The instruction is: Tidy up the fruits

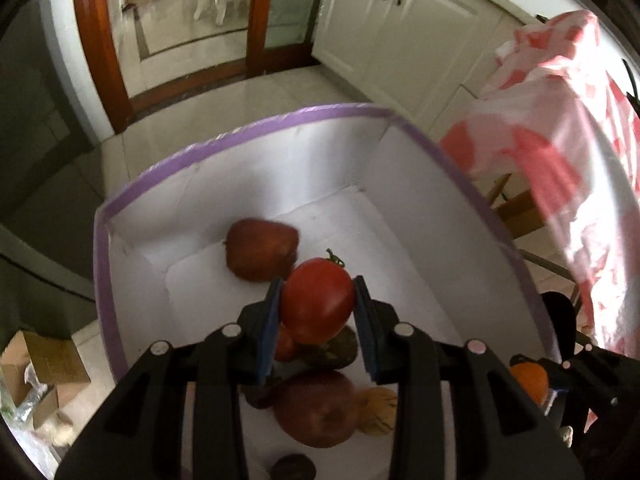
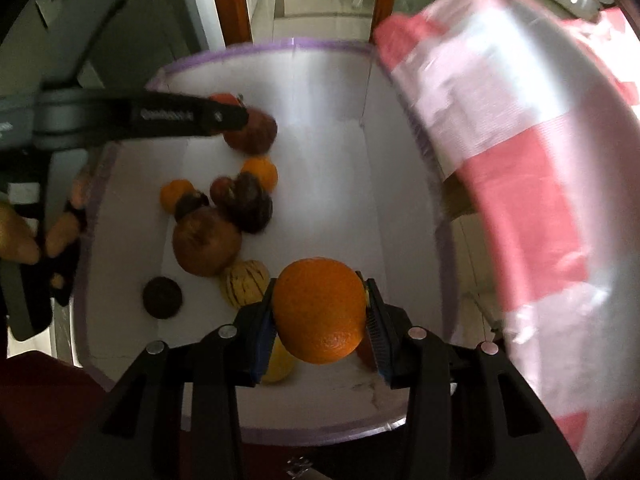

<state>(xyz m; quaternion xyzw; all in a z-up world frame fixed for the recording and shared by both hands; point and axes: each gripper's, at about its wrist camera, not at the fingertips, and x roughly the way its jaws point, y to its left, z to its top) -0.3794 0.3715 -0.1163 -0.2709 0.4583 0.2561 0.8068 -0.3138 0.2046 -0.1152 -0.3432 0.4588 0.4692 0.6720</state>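
My left gripper [image 1: 318,306] is shut on a red tomato [image 1: 316,300] and holds it above the inside of a white box with a purple rim [image 1: 248,128]. A red apple [image 1: 262,248] lies on the box floor beyond it. My right gripper [image 2: 320,312] is shut on an orange [image 2: 320,310] over the near part of the same box [image 2: 280,46]. In the right wrist view the left gripper [image 2: 236,114] reaches in from the left over a dark red fruit [image 2: 256,132]. Several fruits lie inside: small oranges [image 2: 262,172], a brown apple [image 2: 206,242], a striped yellow fruit [image 2: 245,282], a dark round fruit [image 2: 162,298].
A pink and white plastic bag [image 2: 520,160] hangs at the right of the box and also shows in the left wrist view [image 1: 560,128]. White cabinets [image 1: 400,32] and a wooden door frame [image 1: 100,48] stand behind. Cardboard boxes [image 1: 40,376] lie on the floor at the left.
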